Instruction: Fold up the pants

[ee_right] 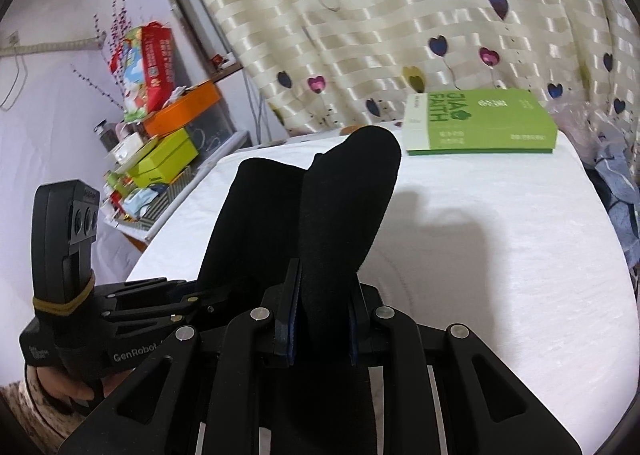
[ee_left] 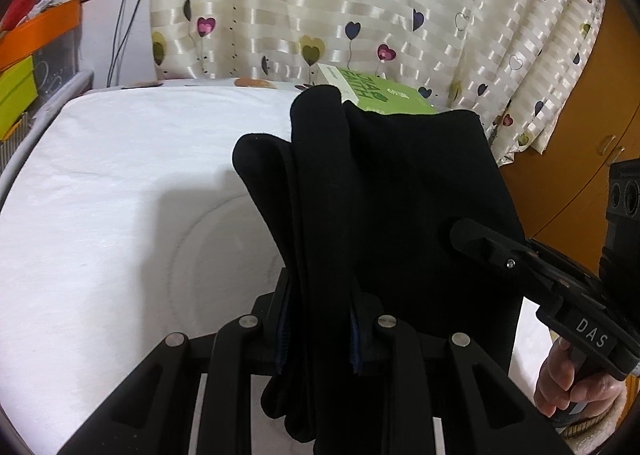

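Note:
The black pants (ee_left: 380,195) hang bunched in the air above the white table (ee_left: 120,195). My left gripper (ee_left: 318,319) is shut on a fold of them, and cloth droops below its fingers. My right gripper (ee_right: 320,319) is shut on another part of the black pants (ee_right: 320,207), whose cloth stands up in front of the camera. In the left wrist view the right gripper (ee_left: 464,233) comes in from the right and pinches the pants' right edge. In the right wrist view the left gripper (ee_right: 192,299) grips the cloth at the lower left.
A green box (ee_right: 480,123) lies at the table's far edge, before a heart-patterned curtain (ee_right: 380,35). Stacked boxes and packets (ee_right: 160,123) stand on a shelf left of the table (ee_right: 500,255). A wooden cabinet (ee_left: 580,135) stands at the right.

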The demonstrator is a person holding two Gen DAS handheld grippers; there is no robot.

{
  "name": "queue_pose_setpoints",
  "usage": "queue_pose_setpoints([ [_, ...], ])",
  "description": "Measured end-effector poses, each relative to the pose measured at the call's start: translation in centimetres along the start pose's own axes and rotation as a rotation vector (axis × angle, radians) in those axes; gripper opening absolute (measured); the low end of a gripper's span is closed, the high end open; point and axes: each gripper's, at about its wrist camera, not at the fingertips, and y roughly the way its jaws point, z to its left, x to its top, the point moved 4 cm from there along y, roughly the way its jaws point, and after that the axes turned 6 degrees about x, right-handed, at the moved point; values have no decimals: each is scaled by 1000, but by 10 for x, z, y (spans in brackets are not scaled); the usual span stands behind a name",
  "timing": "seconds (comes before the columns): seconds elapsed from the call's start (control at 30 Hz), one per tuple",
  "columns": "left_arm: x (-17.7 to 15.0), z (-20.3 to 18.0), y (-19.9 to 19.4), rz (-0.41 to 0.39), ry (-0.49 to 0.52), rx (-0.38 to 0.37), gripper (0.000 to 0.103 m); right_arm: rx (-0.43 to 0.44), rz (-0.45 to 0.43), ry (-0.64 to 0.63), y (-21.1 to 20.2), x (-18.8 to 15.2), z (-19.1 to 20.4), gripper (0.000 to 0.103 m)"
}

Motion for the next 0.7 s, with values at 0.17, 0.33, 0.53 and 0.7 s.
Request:
queue_pose_setpoints([
  [0.17, 3, -8, 18, 17, 16, -4, 25, -16, 24, 23, 10, -2, -20, 19],
  [0.33, 5, -7, 32, 44, 25, 17, 25, -13, 29, 57, 18, -3, -36, 19],
  [0.53, 6, -5, 40, 58, 47, 34, 27, -30, 40, 77, 22, -7, -53, 19],
  [0.7, 6, -2, 45, 61, 55, 45, 32, -36, 54, 93, 26, -12, -62, 19],
])
